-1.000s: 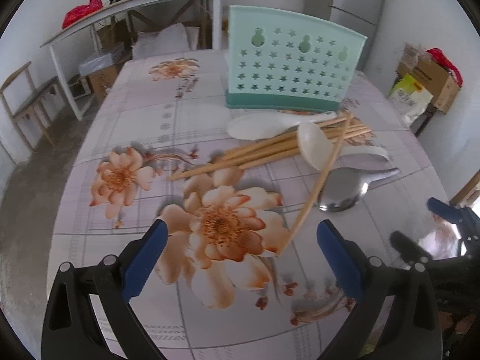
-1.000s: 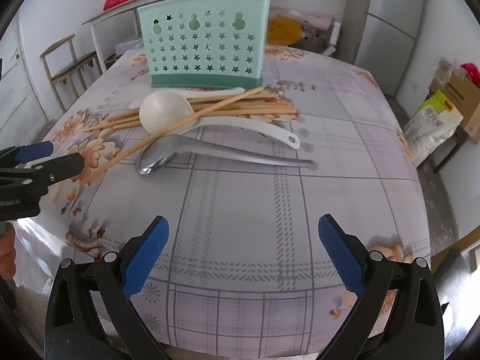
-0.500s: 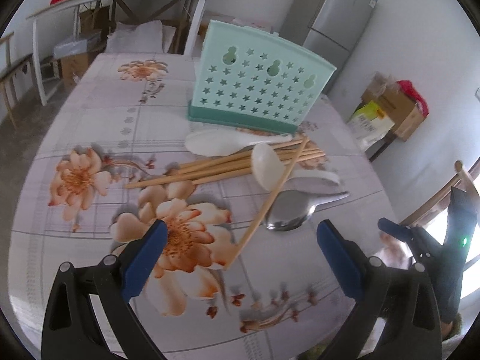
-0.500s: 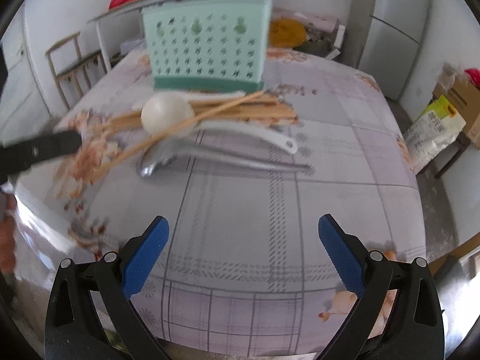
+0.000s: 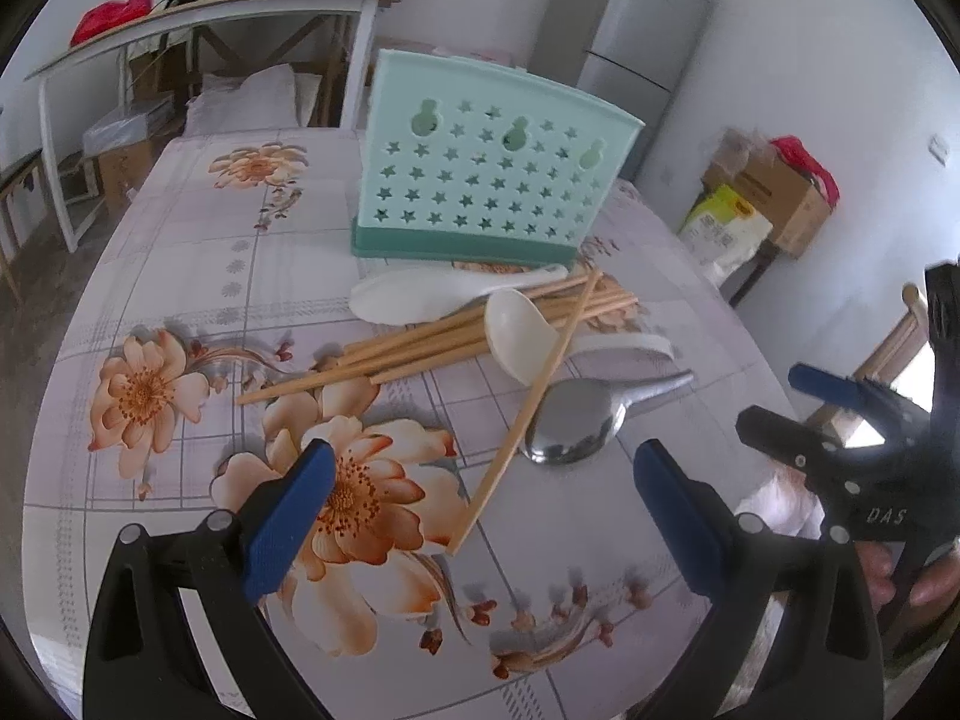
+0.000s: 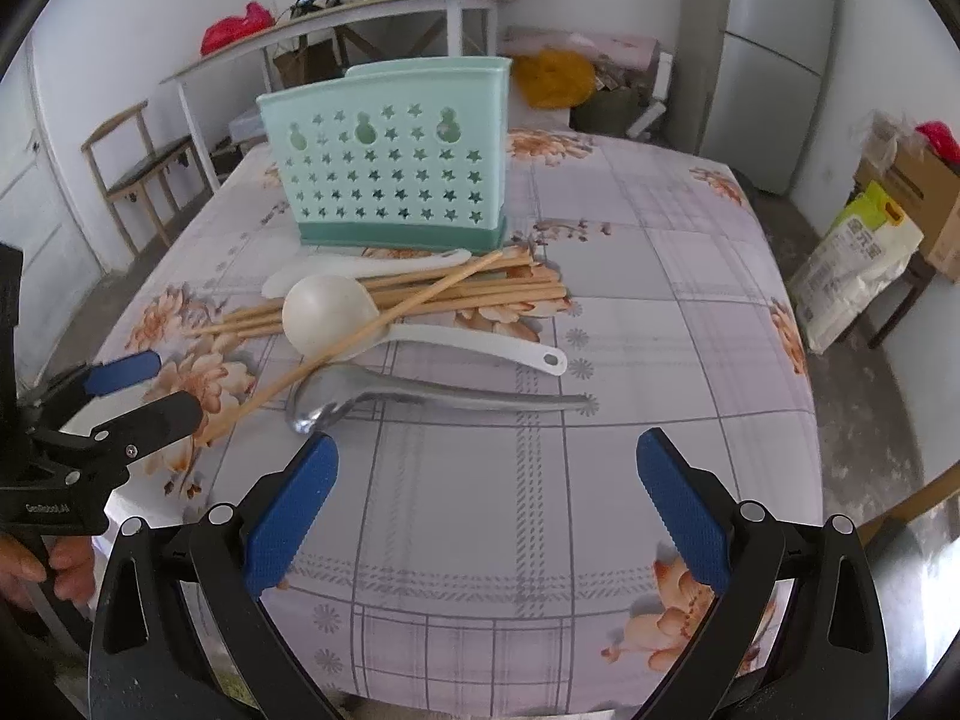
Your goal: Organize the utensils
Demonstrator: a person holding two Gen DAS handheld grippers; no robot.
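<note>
The desk wears a pale lilac cloth with grey checks and orange-peach flowers. The holder is mint green, pierced with star holes, on a darker teal base. The chopsticks are tan. Two spoons are white; the ladle is silver. Each hand-held gripper is black with blue pads.

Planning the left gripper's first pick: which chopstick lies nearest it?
The lone chopstick lying diagonally across the white ladle, its tip nearest the left gripper; the others lie bundled farther back.
</note>
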